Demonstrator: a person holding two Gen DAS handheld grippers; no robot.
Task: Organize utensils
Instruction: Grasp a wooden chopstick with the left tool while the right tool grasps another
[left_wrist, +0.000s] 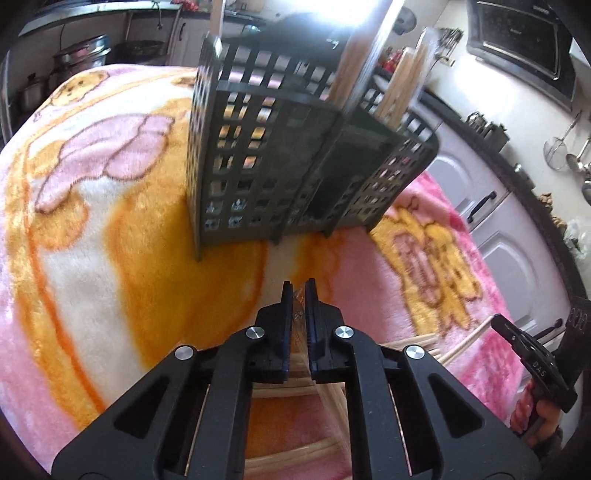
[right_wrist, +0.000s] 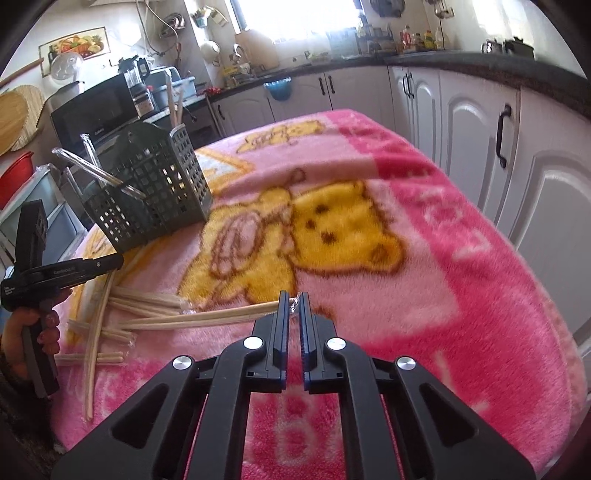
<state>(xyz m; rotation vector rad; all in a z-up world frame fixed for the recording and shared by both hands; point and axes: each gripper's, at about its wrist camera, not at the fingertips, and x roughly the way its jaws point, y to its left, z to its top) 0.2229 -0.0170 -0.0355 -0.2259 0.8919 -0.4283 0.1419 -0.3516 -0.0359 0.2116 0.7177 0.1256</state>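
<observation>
1. Left gripper (left_wrist: 299, 291) was pinched nearly closed on a wrapped chopstick pair (left_wrist: 298, 332), pointed at the dark slotted caddy (left_wrist: 280, 162); judged ready to drop it in.
2. Right gripper (right_wrist: 294, 301) was clamped on the clear wrapper end of another chopstick pair (right_wrist: 207, 317), whose far end lay on the pink blanket (right_wrist: 424, 295).
3. Caddy stood upright on the blanket and already held chopsticks and clear utensils in its far compartments.
4. Loose chopsticks (right_wrist: 110, 328) lay scattered near the caddy, just beside both grippers, not yet sorted.
</observation>
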